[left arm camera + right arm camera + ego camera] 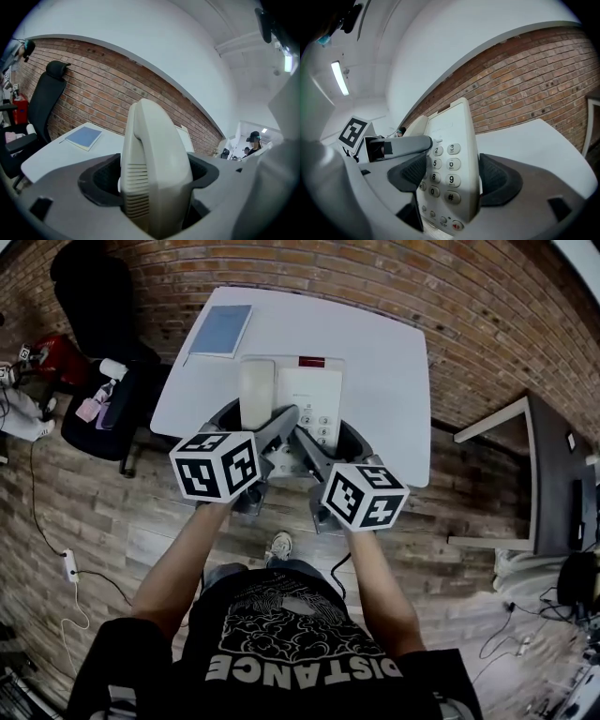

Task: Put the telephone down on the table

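A cream telephone (pixel 305 395), with its handset (pixel 256 388) in the left-hand cradle, sits over the near half of the white table (pixel 384 362). My left gripper (pixel 255 420) is shut on the handset (pixel 150 136), which fills the space between its dark pads in the left gripper view. My right gripper (pixel 328 435) is shut on the keypad side of the telephone (pixel 450 159), one pad against each edge. The left gripper's finger (pixel 401 145) shows beside the keypad. Whether the base touches the table is hidden by the grippers.
A blue notebook (pixel 220 331) lies at the table's far left corner (pixel 84 137). A black office chair (pixel 94 296) stands left of the table, with a dark desk (pixel 553 474) off to the right. Brick wall runs behind the table. A person (pixel 253 140) stands far off.
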